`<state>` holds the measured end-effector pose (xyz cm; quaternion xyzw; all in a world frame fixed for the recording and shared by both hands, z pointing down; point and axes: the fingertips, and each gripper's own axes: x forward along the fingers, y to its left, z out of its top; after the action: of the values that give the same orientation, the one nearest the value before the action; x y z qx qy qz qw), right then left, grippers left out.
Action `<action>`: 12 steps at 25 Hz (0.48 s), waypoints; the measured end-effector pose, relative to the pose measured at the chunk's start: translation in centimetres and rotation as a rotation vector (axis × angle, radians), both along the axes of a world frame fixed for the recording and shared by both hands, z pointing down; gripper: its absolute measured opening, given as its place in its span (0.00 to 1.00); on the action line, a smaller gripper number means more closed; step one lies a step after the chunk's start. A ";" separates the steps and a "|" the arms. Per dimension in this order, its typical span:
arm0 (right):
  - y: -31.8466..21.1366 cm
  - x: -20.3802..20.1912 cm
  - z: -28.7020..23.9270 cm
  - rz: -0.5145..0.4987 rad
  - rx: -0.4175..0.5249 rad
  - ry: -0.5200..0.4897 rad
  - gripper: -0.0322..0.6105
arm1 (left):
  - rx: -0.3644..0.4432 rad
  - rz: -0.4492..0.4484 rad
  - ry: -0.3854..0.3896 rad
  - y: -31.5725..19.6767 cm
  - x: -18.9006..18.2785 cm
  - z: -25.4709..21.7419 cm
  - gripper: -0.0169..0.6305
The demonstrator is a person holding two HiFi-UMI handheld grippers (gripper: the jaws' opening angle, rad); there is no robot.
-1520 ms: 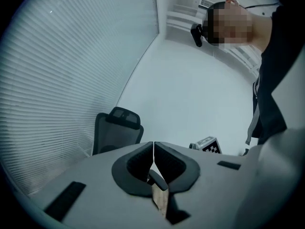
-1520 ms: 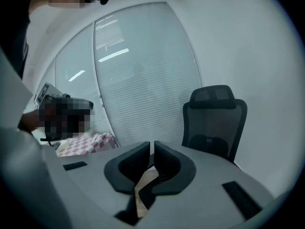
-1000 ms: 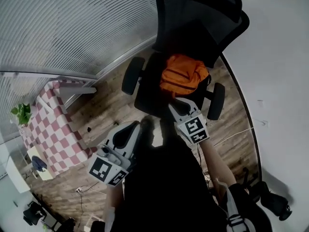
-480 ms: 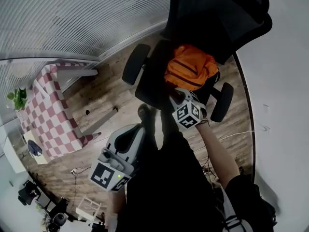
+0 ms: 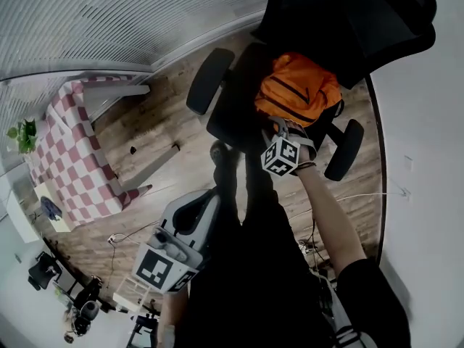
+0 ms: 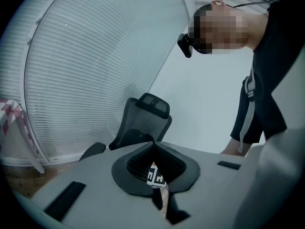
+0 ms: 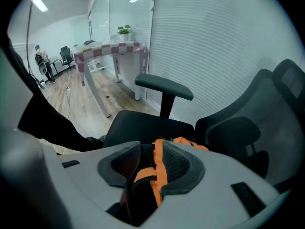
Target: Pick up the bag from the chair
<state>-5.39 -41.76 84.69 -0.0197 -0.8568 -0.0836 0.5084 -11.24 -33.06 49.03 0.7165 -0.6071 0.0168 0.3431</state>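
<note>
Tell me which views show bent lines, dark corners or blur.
Head view: strong fisheye bends the window blinds; the orange bag is bright and sharp. Left gripper view: dark corners, soft foreground. Right gripper view: blinds curve, the chair is clear, corners black.

The orange bag (image 5: 299,93) lies on the black chair (image 5: 233,118), against its backrest.

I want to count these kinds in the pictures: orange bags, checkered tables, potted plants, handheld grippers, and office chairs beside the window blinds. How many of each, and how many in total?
Orange bag: 1
Office chair: 1
Checkered table: 1
Potted plant: 1
Handheld grippers: 2 (left gripper, right gripper)
Total: 6
</note>
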 end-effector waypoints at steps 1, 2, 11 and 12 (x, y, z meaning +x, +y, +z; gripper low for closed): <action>0.2 -0.1 0.5 -0.023 0.012 0.010 0.29 | -0.010 -0.001 0.001 0.2 0.0 0.2 0.08; 0.4 -0.2 1.1 -0.042 0.024 0.019 0.29 | -0.015 -0.005 0.004 0.2 0.0 0.3 0.08; 0.6 0.1 6.5 -0.135 0.183 0.140 0.30 | -0.064 -0.040 0.018 1.4 0.0 1.7 0.08; 0.6 0.1 7.0 -0.146 0.195 0.151 0.30 | -0.068 -0.042 0.019 1.6 0.0 1.8 0.08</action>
<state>-5.26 -41.13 91.72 -0.0388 -0.8002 -0.2016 0.5635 -11.20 -31.50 50.84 0.6916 -0.6180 0.0234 0.3732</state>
